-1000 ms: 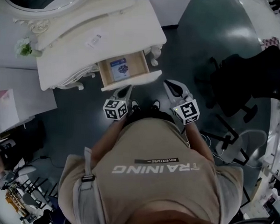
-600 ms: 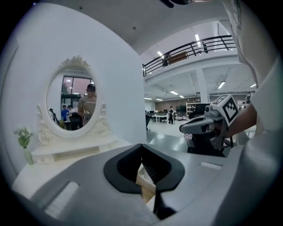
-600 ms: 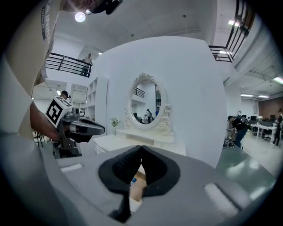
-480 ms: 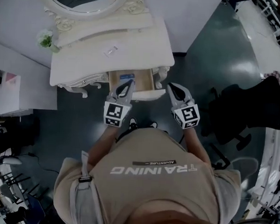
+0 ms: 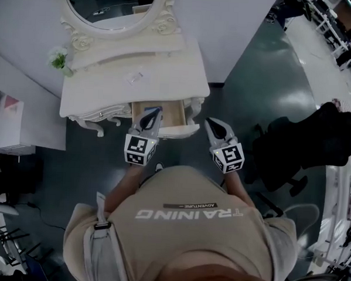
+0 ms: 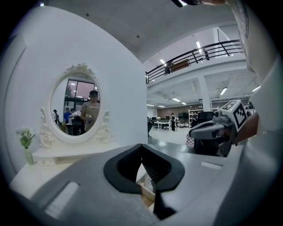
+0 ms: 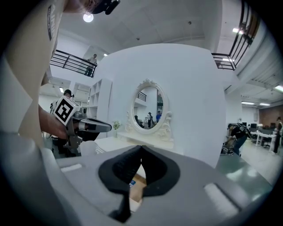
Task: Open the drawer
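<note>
The white dressing table (image 5: 167, 69) has its drawer (image 5: 172, 114) pulled out, showing a wooden inside and a white front panel. My left gripper (image 5: 154, 111) hangs over the drawer's left half, shut, with nothing between its jaws. My right gripper (image 5: 209, 121) is just right of the drawer's front corner, apart from it, also shut and empty. In the left gripper view the left gripper (image 6: 142, 145) points level at the oval mirror (image 6: 76, 108). In the right gripper view the right gripper (image 7: 141, 147) has the drawer (image 7: 137, 183) showing below its tips, with a blue item inside.
A small vase of flowers (image 5: 59, 59) and a flat card (image 5: 135, 77) sit on the tabletop. A white cabinet (image 5: 23, 129) stands left of the table. A black office chair (image 5: 316, 144) is on the dark floor at the right.
Both grippers have risen, the left one more, and it rolled as it came up from the drawer front. The drawer stays pulled out. The head view now takes in more of the mirror.
</note>
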`<control>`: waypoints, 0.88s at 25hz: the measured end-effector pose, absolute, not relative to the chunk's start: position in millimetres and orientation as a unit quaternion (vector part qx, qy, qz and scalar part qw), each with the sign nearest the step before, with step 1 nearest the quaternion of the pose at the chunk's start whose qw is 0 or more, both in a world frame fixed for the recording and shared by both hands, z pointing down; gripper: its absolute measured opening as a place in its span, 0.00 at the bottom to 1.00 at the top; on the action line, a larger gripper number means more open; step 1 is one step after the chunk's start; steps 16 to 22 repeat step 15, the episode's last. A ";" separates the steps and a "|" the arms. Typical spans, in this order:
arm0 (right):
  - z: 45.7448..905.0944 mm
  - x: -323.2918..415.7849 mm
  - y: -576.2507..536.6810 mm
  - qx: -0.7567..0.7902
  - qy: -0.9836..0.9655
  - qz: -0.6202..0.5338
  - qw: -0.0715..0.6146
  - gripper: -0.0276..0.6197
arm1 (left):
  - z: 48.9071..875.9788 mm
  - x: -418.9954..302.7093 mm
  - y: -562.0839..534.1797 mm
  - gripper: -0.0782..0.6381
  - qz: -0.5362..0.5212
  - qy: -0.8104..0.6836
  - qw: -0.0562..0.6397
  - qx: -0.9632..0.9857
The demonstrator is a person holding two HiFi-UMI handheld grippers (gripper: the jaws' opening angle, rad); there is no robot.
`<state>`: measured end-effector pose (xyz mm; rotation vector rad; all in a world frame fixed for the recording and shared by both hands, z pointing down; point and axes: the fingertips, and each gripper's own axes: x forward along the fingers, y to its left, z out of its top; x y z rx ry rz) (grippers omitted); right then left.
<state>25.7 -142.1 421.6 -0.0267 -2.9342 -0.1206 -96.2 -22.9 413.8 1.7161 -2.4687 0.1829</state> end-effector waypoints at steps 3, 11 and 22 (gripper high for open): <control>418.9 28.9 -141.2 -0.003 -0.994 -0.042 0.103 0.05 | 412.3 -96.0 -15.9 0.12 0.048 -0.818 0.069 0.569; 408.0 30.0 -146.9 0.010 -0.993 -0.045 0.109 0.05 | 428.1 -100.3 2.7 0.12 0.050 -0.820 0.099 0.562; 404.7 33.5 -142.6 0.012 -0.992 -0.046 0.113 0.05 | 436.1 -101.4 18.2 0.12 0.057 -0.821 0.115 0.557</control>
